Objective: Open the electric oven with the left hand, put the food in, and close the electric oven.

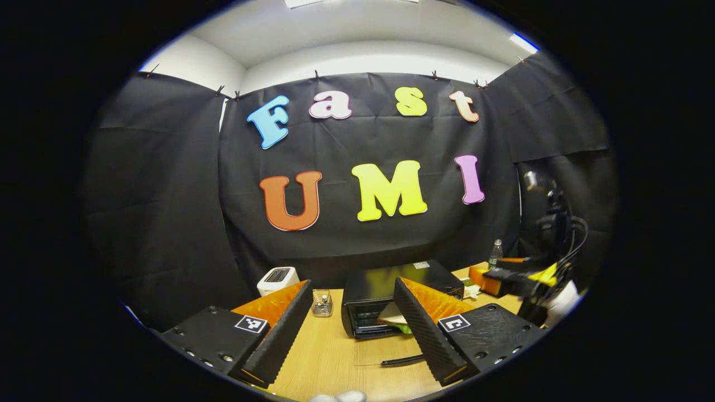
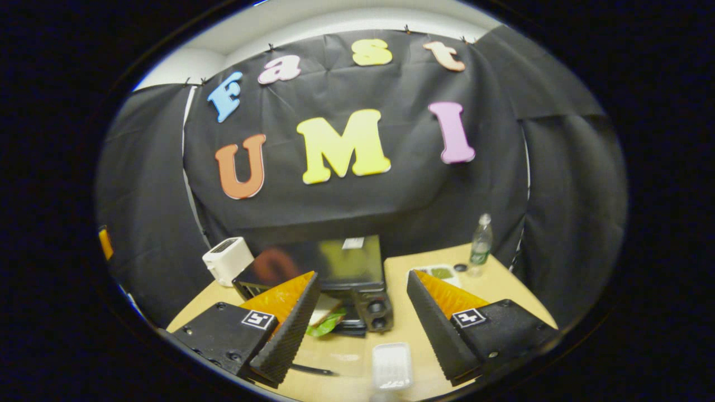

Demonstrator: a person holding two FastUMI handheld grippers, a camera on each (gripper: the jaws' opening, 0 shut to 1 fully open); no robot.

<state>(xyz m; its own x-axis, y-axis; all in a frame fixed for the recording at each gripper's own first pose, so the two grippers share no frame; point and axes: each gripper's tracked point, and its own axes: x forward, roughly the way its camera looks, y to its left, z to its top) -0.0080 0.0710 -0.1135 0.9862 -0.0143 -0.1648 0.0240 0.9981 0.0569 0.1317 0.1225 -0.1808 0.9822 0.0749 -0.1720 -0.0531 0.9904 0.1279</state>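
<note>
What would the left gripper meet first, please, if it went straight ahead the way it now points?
Most likely the oven: it sits just ahead of the open left gripper, with the sandwich on its lowered door. Depth is hard to judge, so the gripper may reach the door first.

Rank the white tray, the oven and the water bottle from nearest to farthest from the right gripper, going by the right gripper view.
1. White tray: on the table between the right gripper's open fingers, nearest.
2. Oven: straight ahead at mid table, door down, food at its mouth.
3. Water bottle: standing at the back right, by the wall, farthest.
</note>
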